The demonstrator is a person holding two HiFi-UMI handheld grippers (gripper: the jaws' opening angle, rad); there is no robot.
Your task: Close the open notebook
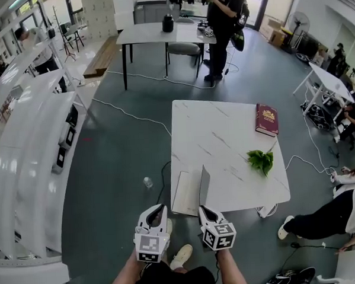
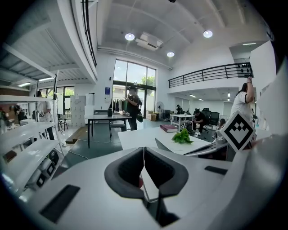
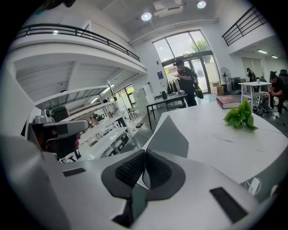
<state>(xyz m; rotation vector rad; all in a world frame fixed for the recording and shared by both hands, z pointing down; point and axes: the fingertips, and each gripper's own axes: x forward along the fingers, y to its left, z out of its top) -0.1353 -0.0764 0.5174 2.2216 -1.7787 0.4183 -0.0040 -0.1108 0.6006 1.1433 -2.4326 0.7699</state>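
The open notebook [image 1: 185,193] lies at the near left corner of the white marble table [image 1: 224,127], one leaf [image 1: 204,183] standing up from the spine. My left gripper [image 1: 158,210] hangs off the table's near edge, just short of the notebook, jaws shut and empty. My right gripper [image 1: 203,210] is beside it, right below the raised leaf, also shut with nothing held. In the right gripper view the grey leaf [image 3: 170,134] rises just beyond the right gripper [image 3: 145,153]. The left gripper view shows the left gripper [image 2: 144,151] with the leaf [image 2: 163,145] ahead to its right.
A dark red book [image 1: 266,119] and a green leafy sprig [image 1: 261,160] lie on the table's right side. White shelving [image 1: 29,146] runs along the left. A small bottle [image 1: 147,183] and cables are on the floor. A person [image 1: 330,216] sits at right; another [image 1: 222,23] stands by a far table [image 1: 154,33].
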